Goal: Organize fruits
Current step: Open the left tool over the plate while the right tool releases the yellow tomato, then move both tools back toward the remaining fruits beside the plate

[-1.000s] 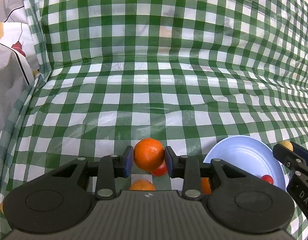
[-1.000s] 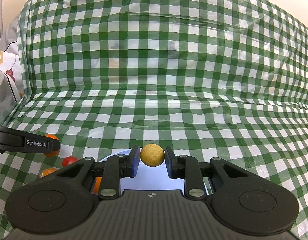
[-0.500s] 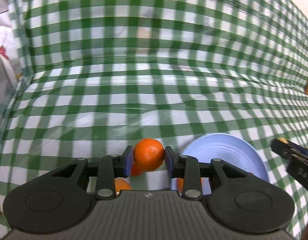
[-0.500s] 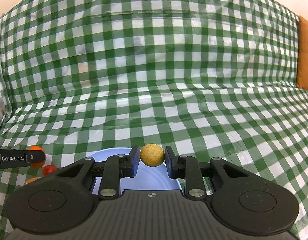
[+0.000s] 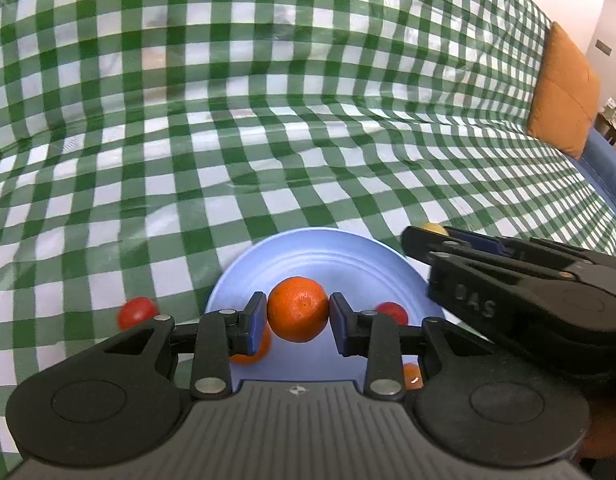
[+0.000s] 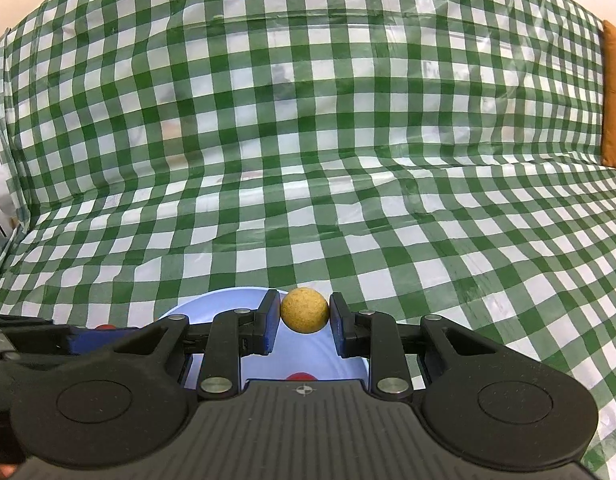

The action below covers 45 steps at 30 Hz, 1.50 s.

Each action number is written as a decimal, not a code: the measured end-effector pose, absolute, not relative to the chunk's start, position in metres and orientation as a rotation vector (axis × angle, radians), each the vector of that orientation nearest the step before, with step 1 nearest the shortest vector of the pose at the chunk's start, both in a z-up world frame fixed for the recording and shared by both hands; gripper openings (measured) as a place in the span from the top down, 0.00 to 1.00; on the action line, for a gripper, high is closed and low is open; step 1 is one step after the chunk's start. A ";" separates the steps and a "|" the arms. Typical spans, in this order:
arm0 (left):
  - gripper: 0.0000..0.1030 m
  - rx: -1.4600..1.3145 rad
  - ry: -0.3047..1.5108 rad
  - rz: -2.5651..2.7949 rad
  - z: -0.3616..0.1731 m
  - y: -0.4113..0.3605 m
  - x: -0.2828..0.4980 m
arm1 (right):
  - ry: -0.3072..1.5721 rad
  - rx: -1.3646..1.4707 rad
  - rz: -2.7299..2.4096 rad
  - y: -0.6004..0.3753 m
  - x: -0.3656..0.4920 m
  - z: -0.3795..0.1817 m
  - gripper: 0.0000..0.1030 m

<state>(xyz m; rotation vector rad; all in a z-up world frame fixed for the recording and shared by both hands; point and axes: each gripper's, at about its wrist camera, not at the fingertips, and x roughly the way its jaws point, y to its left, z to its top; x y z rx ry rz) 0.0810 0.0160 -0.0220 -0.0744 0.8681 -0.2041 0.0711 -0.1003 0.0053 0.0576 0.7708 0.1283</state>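
A: Where are your two grippers sitting?

B: Your left gripper (image 5: 297,318) fills the bottom of the left wrist frame, fingers closed onto an orange (image 5: 297,309) that hangs over the middle of the blue plate (image 5: 308,252). Your right gripper (image 6: 303,320) sits low centre in its own frame, clamped on a small yellow-brown fruit (image 6: 304,310) over the plate's far rim (image 6: 211,300).

A: What does one camera catch that the other misses?

B: The left wrist view shows your right gripper (image 5: 432,236) coming in from the right edge, and a red tomato (image 5: 136,312) on the checked cloth (image 5: 267,140) just left of the plate. It also shows a second tomato (image 5: 392,312) on the plate, another orange (image 5: 253,350) partly hidden behind the left finger, and an orange cushion (image 5: 564,92) at upper right. The right wrist view shows only slivers of red fruit below the fingers, with your left gripper at the lower left edge.

A: And against a second ago?

B: Your left gripper has swung right: the plate, then at the lower right of its frame, now lies centred under the orange. Both grips are unchanged.
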 end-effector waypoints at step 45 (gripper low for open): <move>0.65 -0.196 0.893 0.068 -0.015 0.110 0.080 | 0.773 0.035 0.266 -0.048 0.069 0.005 0.58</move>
